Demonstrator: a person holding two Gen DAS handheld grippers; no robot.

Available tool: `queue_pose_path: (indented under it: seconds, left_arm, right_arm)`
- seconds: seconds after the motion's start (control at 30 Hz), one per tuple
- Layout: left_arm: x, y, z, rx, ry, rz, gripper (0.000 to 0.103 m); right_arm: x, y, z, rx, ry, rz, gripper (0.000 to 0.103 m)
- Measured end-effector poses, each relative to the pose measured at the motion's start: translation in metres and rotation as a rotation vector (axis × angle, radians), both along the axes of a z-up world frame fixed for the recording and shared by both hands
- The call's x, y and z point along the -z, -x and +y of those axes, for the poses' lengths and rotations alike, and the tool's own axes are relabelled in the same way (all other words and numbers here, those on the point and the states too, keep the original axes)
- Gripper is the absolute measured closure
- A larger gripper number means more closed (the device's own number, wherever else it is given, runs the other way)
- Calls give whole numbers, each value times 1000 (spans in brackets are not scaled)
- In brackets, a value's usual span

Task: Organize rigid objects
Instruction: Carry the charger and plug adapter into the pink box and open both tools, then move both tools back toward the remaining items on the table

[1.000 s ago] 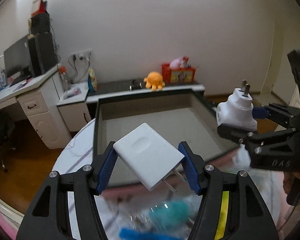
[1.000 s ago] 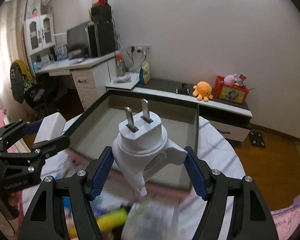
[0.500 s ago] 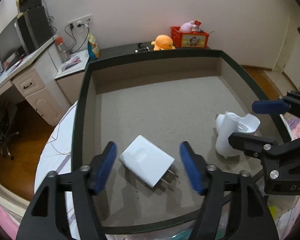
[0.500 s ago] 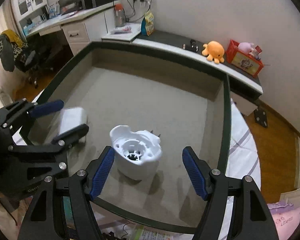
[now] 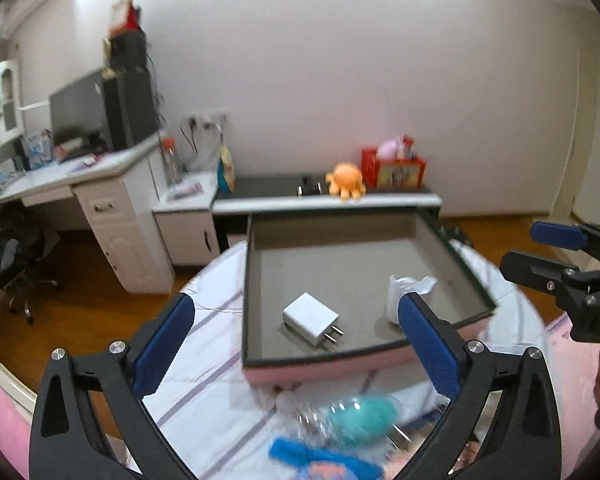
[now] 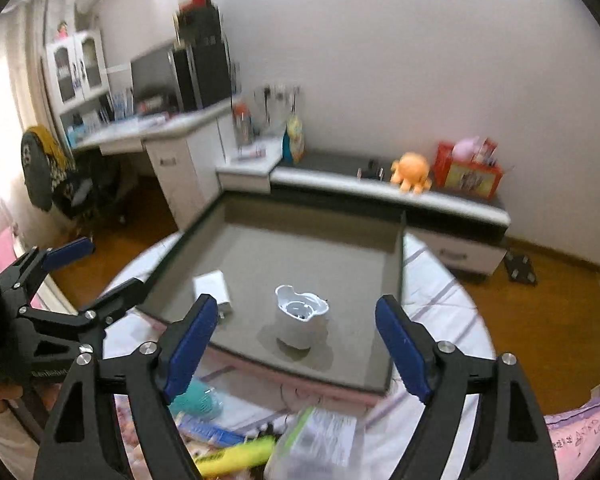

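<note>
A flat white charger (image 5: 310,317) (image 6: 212,286) lies prongs toward me on the grey floor of a pink-sided tray (image 5: 340,364) (image 6: 312,240). To its right a white plug adapter (image 5: 406,292) (image 6: 300,314) stands upside down, hollow side up. My left gripper (image 5: 294,320) (image 6: 112,266) hovers in front of the tray, jaws opening wide, nothing between them. My right gripper (image 6: 296,312) (image 5: 528,246) hangs back from the tray too, jaws opening, also holding nothing.
The tray sits on a round table with a striped white cloth (image 5: 204,360). In front of the tray lie a teal ball (image 5: 364,416), a blue item (image 5: 324,460), a yellow item (image 6: 236,454) and a green-white packet (image 6: 320,440). Behind stands a low cabinet with an orange octopus toy (image 5: 346,186).
The charger and the adapter went from held in the jaws to lying in the tray. Both grippers let go, widened, and drew back and up from the tray.
</note>
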State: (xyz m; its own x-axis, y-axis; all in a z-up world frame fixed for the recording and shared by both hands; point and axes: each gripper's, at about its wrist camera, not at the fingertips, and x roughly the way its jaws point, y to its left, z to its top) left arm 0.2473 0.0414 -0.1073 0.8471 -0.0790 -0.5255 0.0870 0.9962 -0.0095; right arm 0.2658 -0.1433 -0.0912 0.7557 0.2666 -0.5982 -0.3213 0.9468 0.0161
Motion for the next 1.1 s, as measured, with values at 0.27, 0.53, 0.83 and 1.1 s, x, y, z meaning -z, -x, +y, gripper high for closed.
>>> queue_pose_path:
  seconds: [0.27,0.53,0.83,1.1]
  left_arm:
    - [-39,116,-5,-26,19,-216,0]
    - [-38,193,-12,-54,-7,-311,0]
    - [-40,230,-18,-73,-68,-382,0]
    - [-38,234,-18,-89,-92,-388,0]
  right_arm:
    - [-25,110,-7,53,-49,-224,0]
    - [-23,188,-11,156,-53,-375,0]
    - [-21,233,-13,215,-44,-446,0]
    - [-19,249,-11,218,-25,-474,0]
